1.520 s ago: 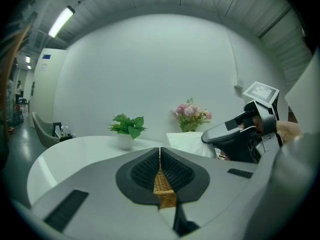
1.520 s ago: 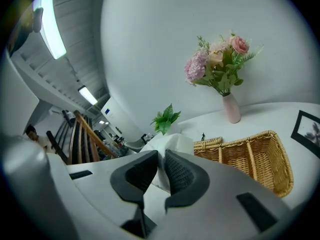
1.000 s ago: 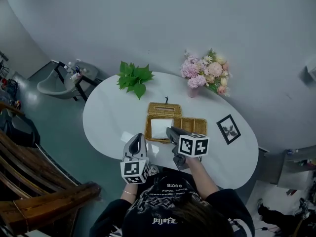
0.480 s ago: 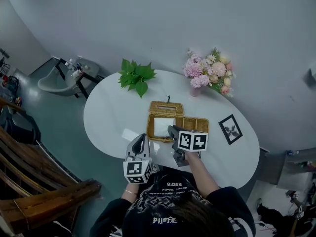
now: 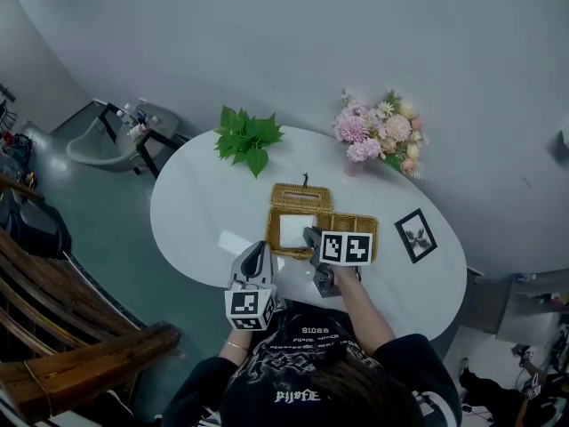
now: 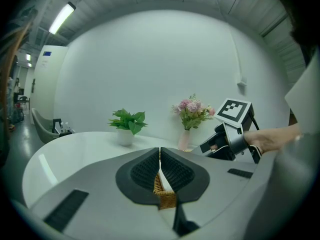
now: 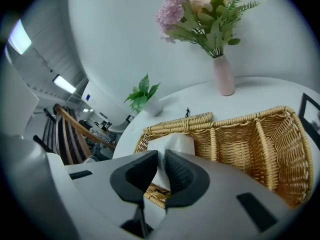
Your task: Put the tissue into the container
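Note:
A wicker basket (image 5: 356,224) with several compartments stands on the white oval table (image 5: 196,203). A white tissue pack (image 5: 293,229) sits in its left compartment. My right gripper (image 5: 310,236) reaches over the basket's near rim. In the right gripper view its jaws (image 7: 161,157) stand narrowly apart, with the tissue (image 7: 174,145) pinched between the pads inside the basket (image 7: 260,134). My left gripper (image 5: 258,250) hovers at the table's near edge, left of the basket. Its jaws (image 6: 160,155) are shut with nothing between them.
A potted green plant (image 5: 247,139) stands at the back left and a vase of pink flowers (image 5: 380,136) at the back right. A framed picture (image 5: 415,234) lies right of the basket. The basket's wicker lid (image 5: 300,196) lies behind it. A wooden chair (image 5: 71,327) stands left.
My right gripper has edged slightly forward over the basket with the tissue still between its jaws. The left gripper has hardly moved.

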Tool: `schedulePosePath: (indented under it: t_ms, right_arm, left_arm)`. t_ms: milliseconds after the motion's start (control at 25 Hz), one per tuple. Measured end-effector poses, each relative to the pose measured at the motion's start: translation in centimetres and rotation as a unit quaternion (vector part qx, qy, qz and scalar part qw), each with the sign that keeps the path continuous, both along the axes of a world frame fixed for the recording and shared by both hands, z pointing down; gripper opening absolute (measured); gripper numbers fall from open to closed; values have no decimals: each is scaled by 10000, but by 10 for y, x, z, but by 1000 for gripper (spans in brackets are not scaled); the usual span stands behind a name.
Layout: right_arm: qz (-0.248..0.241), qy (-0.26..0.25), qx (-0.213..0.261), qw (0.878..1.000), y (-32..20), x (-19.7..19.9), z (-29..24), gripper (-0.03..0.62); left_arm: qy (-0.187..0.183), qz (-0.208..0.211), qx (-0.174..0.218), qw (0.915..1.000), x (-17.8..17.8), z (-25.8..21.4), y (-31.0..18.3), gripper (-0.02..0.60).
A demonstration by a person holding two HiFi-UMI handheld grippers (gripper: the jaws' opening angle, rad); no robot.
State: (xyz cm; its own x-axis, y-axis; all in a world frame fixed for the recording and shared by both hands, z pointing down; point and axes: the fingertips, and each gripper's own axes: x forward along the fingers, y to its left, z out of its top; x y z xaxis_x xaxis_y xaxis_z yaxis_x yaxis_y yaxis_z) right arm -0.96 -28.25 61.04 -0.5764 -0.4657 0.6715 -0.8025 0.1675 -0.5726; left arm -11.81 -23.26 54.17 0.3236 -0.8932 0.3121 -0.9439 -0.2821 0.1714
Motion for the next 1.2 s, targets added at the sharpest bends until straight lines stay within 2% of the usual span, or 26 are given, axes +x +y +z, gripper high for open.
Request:
schedulePosePath:
  t_ms: [440,640,760,800,880,1040,1200]
  right_arm:
    - [-275,602,-303,9973,-5,-4,12,74]
    - [-419,1075,-256,9930,-7,0,15,80]
    - [-377,1196,-235,9918,-7,2,15,87]
    - [-385,1229,-237,9914,-6,2,15,110]
    - [-463,1297,-259,9901,-4,2,18,197]
    - [-414,1432,-172,9887,-4,7,17,218]
    - [-436,1649,216,9851,-4,12,3,242]
  left_arm:
    - [95,-109,-10,9999,-6,1,-7,28]
    - [108,-181,-58,9998,-9,5,-8,28]
    - [118,-166,-44,9998,-9,4,-9,28]
    - [115,-154,-36,9998,-9,4,-9,28]
    - [104,-152,-27,9998,-9,3,-9,28]
    - [108,-163,1,9998,-9,2,-8,28]
    - [109,-140,32,9998,-8,-1,-4,28]
